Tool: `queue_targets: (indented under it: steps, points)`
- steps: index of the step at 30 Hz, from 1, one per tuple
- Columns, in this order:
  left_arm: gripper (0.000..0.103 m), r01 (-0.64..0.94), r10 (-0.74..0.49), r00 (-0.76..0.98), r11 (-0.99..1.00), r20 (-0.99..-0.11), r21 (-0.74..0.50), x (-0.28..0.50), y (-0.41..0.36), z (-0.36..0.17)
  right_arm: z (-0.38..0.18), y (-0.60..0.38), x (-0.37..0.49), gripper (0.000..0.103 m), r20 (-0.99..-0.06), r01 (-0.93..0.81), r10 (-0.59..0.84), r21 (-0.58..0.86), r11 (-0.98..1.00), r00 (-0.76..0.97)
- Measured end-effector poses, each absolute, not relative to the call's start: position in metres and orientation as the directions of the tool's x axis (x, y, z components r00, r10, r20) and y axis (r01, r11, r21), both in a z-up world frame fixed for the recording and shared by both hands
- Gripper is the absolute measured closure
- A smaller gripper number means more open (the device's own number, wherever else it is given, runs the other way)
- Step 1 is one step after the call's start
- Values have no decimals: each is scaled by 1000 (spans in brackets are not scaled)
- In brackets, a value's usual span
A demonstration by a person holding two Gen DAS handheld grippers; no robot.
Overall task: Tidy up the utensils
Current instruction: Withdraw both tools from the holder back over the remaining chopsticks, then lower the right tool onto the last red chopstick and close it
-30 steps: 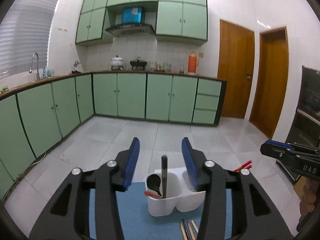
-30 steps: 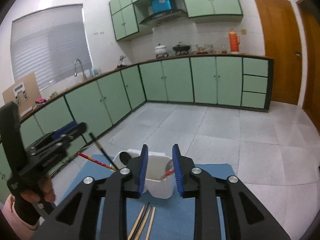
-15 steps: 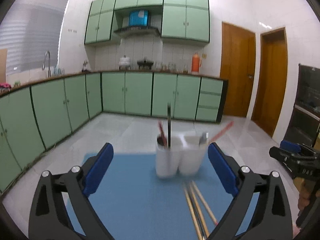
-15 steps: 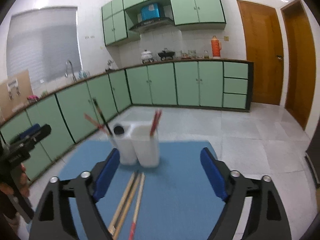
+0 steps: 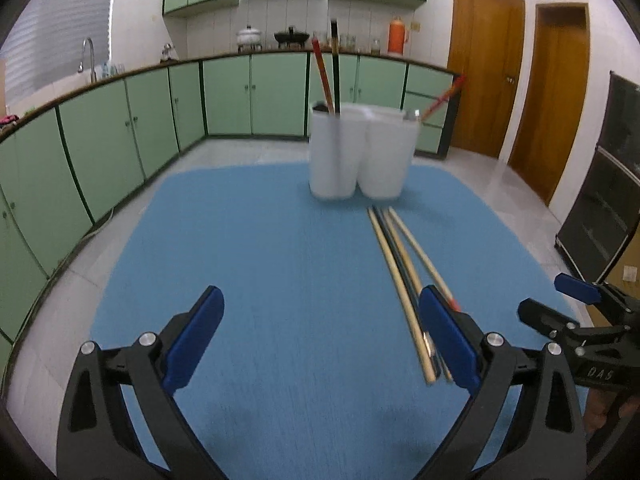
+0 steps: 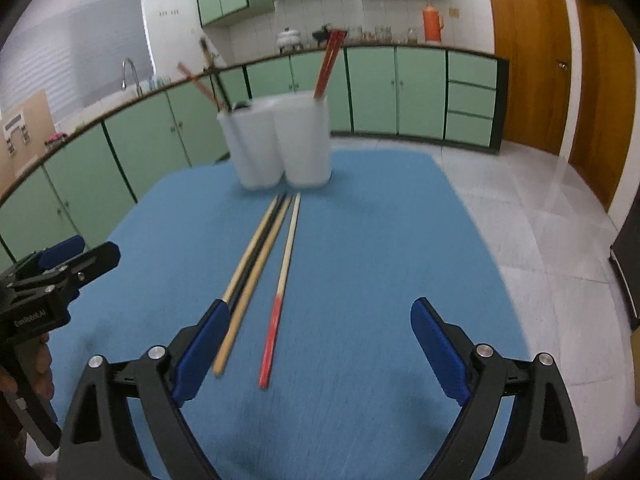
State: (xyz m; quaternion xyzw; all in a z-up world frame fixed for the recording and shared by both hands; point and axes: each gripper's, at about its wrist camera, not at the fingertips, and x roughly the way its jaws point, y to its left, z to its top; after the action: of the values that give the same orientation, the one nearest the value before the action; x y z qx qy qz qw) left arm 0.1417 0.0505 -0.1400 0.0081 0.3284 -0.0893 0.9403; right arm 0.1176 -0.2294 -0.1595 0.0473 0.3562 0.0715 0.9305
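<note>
Chopsticks (image 5: 404, 264) lie blurred, near ends hidden behind left tool (image 5: 320, 336).

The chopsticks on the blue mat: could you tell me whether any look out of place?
Yes. Several loose chopsticks lie flat on the blue mat in front of the white holder instead of standing in it. They are of mixed kinds: pale wood, one dark, one red-tipped. The others stand in the holder.
</note>
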Motion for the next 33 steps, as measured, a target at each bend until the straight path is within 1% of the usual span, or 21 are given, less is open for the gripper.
queue_targets:
  steps: [2,7,8,9,13,15,21,28,29,31,32,33]
  points:
    - [8,175,-162,756,984,-634,-42,137,51,-147,-165,-227,116,17,-667,-103,164,131,986,727]
    - [8,180,-148,722,983,-676,-23,133,48,-163,-180,-217,109,33,-701,-132,183,127,983,689]
    - [8,179,-145,717,984,-682,-20,133,48,-166,-182,-216,109,35,-705,-136,185,126,983,684]
    - [8,179,-143,713,984,-686,-19,132,48,-168,-185,-214,108,39,-713,-140,187,125,982,676]
    - [8,179,-132,694,984,-708,-8,131,48,-178,-195,-209,106,49,-730,-156,197,124,980,655]
    - [8,176,-127,684,984,-718,-6,131,49,-182,-198,-205,106,53,-735,-162,191,111,981,651]
    - [8,163,-130,674,986,-727,-24,133,52,-182,-199,-199,108,58,-735,-161,174,89,983,656]
    - [8,174,-134,669,984,-731,-21,132,48,-182,-199,-193,113,67,-735,-162,148,52,985,661]
    - [8,177,-135,669,984,-731,-20,132,47,-182,-199,-192,113,69,-735,-164,146,49,985,662]
    - [8,183,-139,668,983,-731,-19,131,45,-183,-199,-193,114,80,-736,-166,153,57,985,659]
    - [8,185,-141,667,982,-731,-21,131,44,-183,-199,-194,114,83,-736,-160,152,61,985,659]
    - [8,188,-146,666,982,-732,-24,130,43,-183,-199,-194,115,90,-737,-156,153,64,986,659]
